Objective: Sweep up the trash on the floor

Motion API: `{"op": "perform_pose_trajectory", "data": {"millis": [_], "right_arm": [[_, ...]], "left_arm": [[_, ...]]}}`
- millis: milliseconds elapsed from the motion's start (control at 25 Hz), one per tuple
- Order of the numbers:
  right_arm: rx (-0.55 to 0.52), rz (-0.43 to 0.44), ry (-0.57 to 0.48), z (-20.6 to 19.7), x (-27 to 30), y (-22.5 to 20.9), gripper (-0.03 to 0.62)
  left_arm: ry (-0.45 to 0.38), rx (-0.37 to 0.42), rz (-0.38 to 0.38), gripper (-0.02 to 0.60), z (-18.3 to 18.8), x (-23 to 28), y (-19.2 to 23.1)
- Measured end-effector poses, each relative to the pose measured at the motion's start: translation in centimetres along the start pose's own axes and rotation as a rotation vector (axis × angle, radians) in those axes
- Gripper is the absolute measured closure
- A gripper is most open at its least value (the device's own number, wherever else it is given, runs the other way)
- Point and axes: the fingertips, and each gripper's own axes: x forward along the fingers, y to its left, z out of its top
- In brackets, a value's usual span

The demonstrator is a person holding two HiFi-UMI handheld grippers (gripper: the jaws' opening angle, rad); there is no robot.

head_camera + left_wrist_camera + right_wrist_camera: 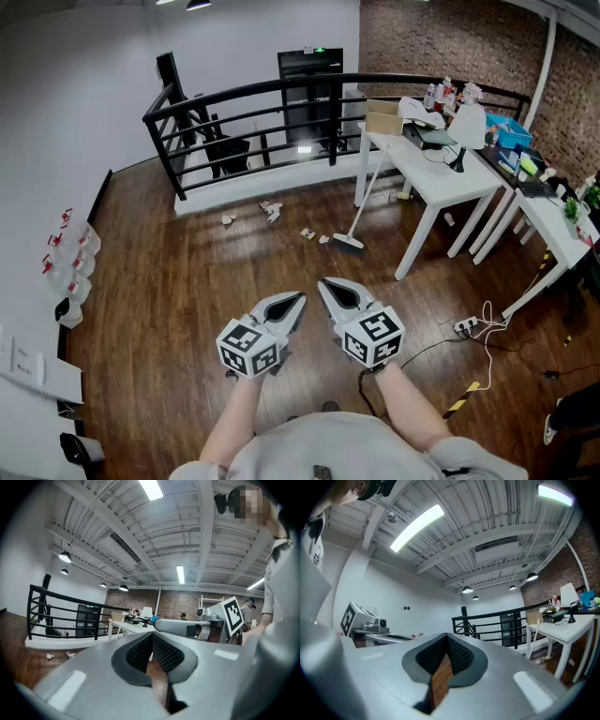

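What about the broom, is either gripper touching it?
Apart. The head view shows the left gripper and right gripper near the person's body, with floor between them and the broom by the table.

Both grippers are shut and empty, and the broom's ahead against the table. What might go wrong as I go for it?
1. The broom only leans on the white table. A knock from the shut left gripper or right gripper may tip it, so open the jaws first.
2. The power strip and cables lie on the floor to the right, where feet or bristles might snag them.
3. Scraps lie beside the broom head, and lifting it carelessly may scatter them.
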Motion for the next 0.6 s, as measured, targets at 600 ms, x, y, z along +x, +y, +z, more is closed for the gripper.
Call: {"op": "perform_pose_trajectory", "data": {"millis": [600], "right_arm": [[0.012,-0.013,-0.003,0.3,-0.4,-8.3,0.594]], "left_arm": [[0.012,0.003,-0.008,0.577,0.1,7.6,0.5]]}}
